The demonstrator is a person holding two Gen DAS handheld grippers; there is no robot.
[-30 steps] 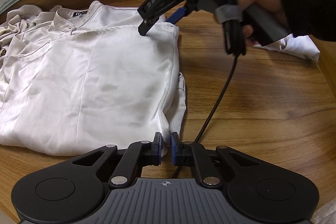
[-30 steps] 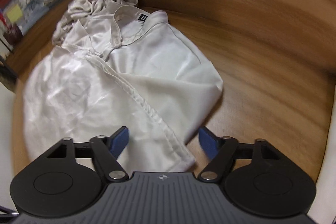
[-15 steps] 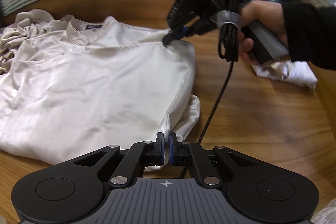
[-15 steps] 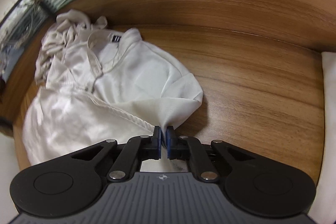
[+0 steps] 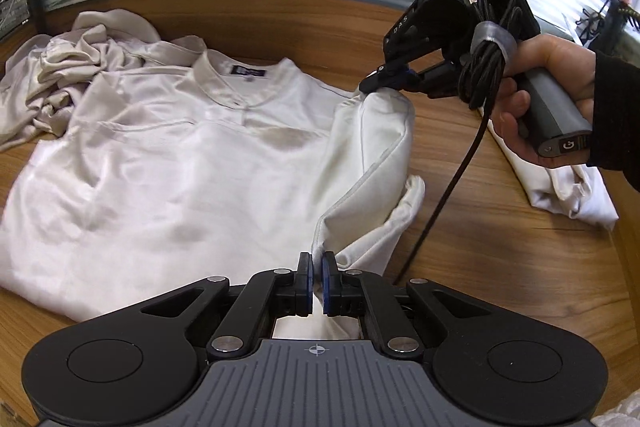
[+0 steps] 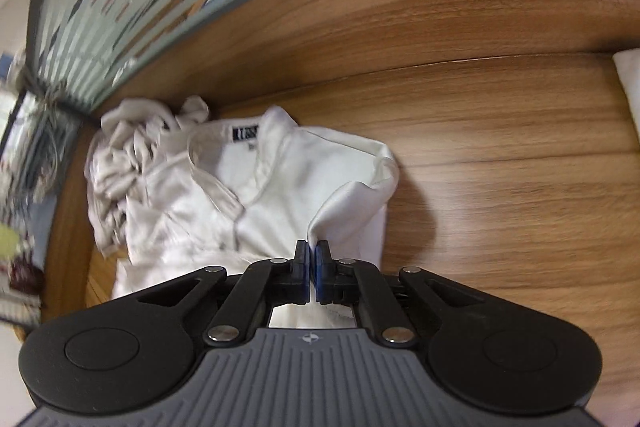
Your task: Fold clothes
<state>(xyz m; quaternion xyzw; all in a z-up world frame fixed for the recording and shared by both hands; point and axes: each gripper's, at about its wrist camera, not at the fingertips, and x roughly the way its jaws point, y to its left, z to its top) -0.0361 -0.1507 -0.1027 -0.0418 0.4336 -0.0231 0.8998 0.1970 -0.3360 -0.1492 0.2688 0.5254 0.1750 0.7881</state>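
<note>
Left wrist view: left tool (image 5: 316, 277) pinched tight on the near hem corner of the white shirt (image 5: 180, 179) at 6 o'clock, right tool (image 5: 378, 79) clamped on the shoulder edge at 1 o'clock, so the shirt's right side lifts as one taut flap. Rest of shirt spread flat on the wooden surface (image 5: 500, 247), collar toward 12 o'clock, crumpled garment (image 5: 60, 79) at 10 o'clock. Probably gripped at both ends to carry the side panel over toward 9 o'clock without sagging.
</note>
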